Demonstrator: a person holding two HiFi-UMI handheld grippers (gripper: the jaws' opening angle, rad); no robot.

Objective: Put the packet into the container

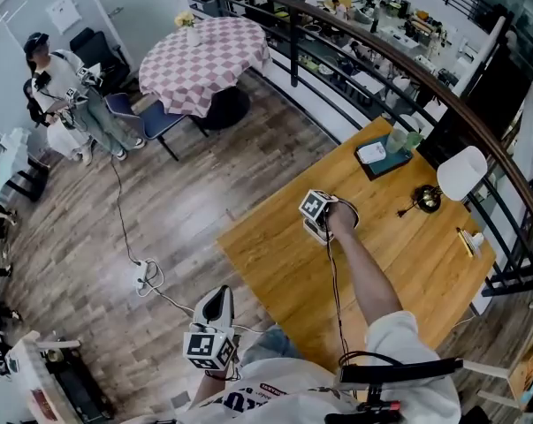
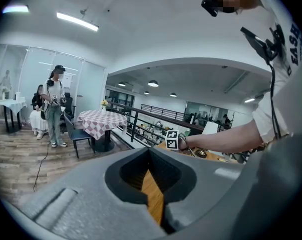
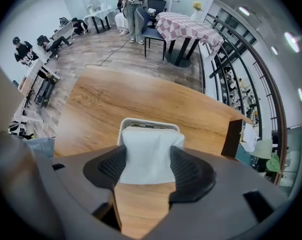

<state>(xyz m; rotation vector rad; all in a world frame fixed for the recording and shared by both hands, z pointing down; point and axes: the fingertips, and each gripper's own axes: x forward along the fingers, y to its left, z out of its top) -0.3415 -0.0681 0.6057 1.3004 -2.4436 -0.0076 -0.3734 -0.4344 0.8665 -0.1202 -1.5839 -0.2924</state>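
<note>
— White packet [image 3: 149,156]: location?
— Pinched in right claw [image 3: 148,170], long axis toward 12 o'clock. Container [image 3: 151,122] directly beneath, at 12 o'clock, on wooden tabletop [image 3: 115,99].

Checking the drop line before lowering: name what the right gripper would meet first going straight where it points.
The white container, directly below the packet clamped in the right gripper; the packet would likely reach its open top first. The gap between them is unclear.
</note>
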